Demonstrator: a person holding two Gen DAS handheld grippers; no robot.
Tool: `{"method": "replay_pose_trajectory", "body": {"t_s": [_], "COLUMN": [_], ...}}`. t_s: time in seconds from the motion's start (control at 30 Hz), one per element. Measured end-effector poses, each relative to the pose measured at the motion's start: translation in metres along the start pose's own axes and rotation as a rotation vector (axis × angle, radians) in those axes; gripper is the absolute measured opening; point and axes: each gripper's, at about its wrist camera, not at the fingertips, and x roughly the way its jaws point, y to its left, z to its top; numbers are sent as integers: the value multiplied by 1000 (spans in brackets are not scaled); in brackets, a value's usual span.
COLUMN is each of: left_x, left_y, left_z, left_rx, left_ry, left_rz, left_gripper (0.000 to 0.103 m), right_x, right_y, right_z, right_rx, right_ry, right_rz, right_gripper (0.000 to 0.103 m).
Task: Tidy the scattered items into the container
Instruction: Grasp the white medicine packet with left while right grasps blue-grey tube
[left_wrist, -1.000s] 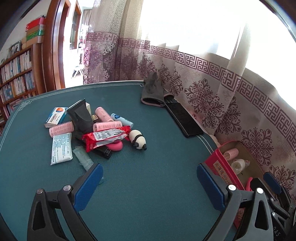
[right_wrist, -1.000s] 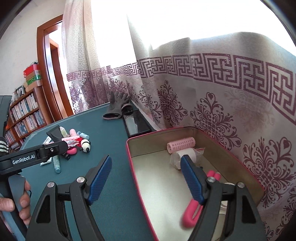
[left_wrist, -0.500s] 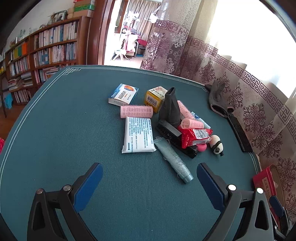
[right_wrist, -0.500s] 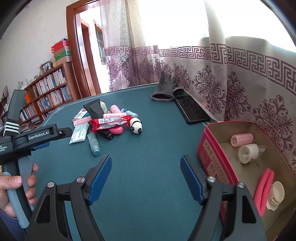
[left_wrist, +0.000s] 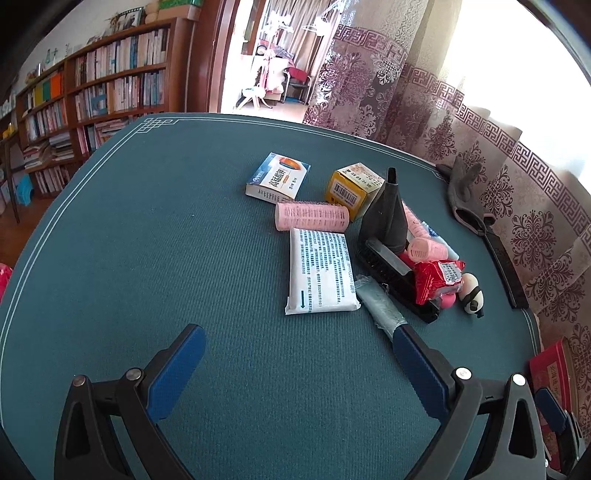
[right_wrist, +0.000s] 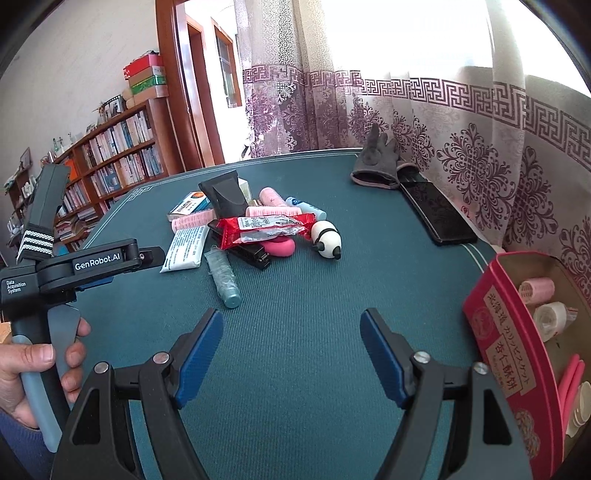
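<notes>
Left gripper (left_wrist: 295, 360) spread, empty, above bare bench (left_wrist: 147, 258). Right gripper (right_wrist: 291, 347) likewise spread, empty. Just beyond: teal tube (right_wrist: 222, 277), white packet (left_wrist: 320, 270), red wrapper (right_wrist: 258, 226), panda (right_wrist: 327, 243) heaped mid-bench. Red box (right_wrist: 506, 332) at right edge, holding rollers (right_wrist: 537, 290). Glove (right_wrist: 376, 162) at far edge.

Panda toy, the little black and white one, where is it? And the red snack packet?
Black and white panda toy (right_wrist: 326, 242), right wrist view, on its white body.
Red snack packet (right_wrist: 264, 227), right wrist view, on its white label.
</notes>
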Motion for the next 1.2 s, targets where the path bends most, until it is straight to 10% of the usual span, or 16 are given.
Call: {"method": "replay_pose_trajectory", "body": {"t_s": [0.97, 1.2], "left_x": [75, 81], "left_y": [-31, -29], "left_z": [46, 44], "left_rx": [152, 184], "left_ry": [16, 10], "left_rz": [95, 108], "left_gripper": [102, 50], "right_x": [35, 49], "right_y": [5, 14], "right_z": [6, 16], "right_rx": [0, -33], "right_ry": [54, 58], "right_rz": [37, 57], "right_gripper": [80, 80]}}
